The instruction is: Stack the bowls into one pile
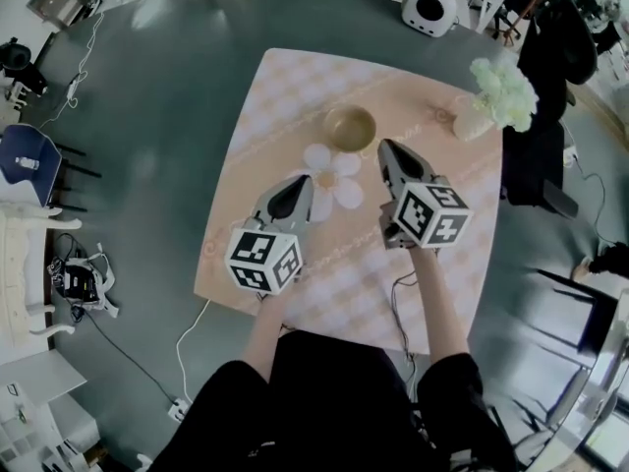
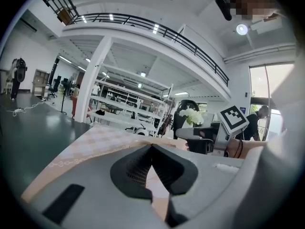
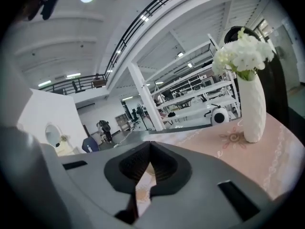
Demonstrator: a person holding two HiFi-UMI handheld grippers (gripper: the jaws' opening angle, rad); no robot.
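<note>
An olive-yellow bowl stands upright on the pink checked tablecloth, toward the table's far side. Just in front of it lies a white flower-shaped dish. My left gripper hovers at the dish's left petals, jaws shut with nothing in them. My right gripper points past the bowl's right side, apart from it, and is also shut and empty. In the left gripper view the right gripper's marker cube shows at the right.
A white vase of white flowers stands at the table's far right corner. On the floor beyond the table sits a white round device. A dark chair is at the right and a blue chair far left.
</note>
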